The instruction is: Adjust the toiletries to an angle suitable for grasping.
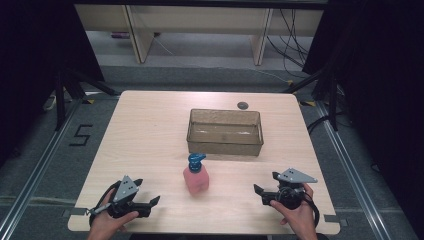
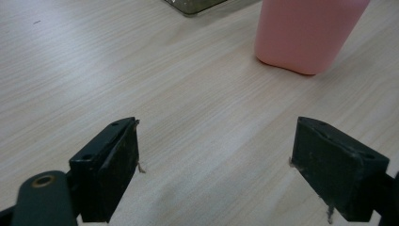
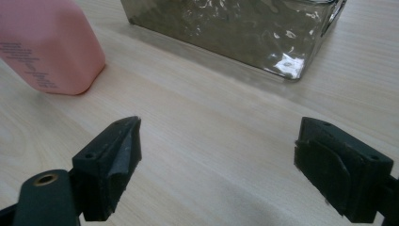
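Note:
A pink soap bottle [image 1: 196,179] with a blue pump top stands upright on the wooden table [image 1: 145,130], just in front of a clear plastic bin [image 1: 225,131] that looks empty. My left gripper [image 1: 147,191] rests low near the front left edge, open, with nothing between its jaws. My right gripper [image 1: 265,183] sits at the front right, also open and holding nothing. In the left gripper view the left gripper [image 2: 216,160] has the bottle [image 2: 306,33] ahead to the right. In the right gripper view the right gripper [image 3: 219,160] faces the bottle [image 3: 47,47] and the bin [image 3: 235,28].
A small dark round disc [image 1: 243,105] sits on the table behind the bin. Black stands [image 1: 62,95] flank the table on both sides, and a "5" mark [image 1: 80,135] is taped on the floor at the left.

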A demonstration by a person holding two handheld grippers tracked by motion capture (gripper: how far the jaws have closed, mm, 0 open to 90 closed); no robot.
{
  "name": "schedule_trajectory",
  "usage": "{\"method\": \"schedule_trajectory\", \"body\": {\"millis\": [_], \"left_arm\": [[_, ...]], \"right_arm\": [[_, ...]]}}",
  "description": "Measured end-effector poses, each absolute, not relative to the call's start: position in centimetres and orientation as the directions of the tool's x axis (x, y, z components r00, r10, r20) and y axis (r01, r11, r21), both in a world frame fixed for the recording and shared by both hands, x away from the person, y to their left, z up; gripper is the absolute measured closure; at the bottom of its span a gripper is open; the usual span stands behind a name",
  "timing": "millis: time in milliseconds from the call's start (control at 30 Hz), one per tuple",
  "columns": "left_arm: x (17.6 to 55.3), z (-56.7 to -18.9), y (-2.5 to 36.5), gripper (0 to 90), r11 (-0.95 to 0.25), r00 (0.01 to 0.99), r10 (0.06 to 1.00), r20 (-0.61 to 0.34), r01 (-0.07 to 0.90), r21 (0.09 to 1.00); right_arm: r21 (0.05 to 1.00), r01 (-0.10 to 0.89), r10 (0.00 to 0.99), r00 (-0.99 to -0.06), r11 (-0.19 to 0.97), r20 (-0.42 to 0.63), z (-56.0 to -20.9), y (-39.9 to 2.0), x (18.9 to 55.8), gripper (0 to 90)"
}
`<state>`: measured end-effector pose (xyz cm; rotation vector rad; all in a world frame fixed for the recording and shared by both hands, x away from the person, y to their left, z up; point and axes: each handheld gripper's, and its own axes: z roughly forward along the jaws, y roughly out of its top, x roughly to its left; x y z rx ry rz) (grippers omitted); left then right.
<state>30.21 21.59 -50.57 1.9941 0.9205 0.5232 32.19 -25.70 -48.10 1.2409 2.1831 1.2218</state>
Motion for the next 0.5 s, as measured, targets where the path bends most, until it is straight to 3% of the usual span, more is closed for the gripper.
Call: {"method": "schedule_trajectory", "body": {"millis": [500], "left_arm": [[30.26, -50.6, 21.6, 15.0, -0.361, 0.644, 0.765, 0.015, 0.408, 0.838]], "right_arm": [[0.848, 0.457, 0.796, -0.601, 0.27, 0.07, -47.85, -25.32, 32.26, 15.9]]}}
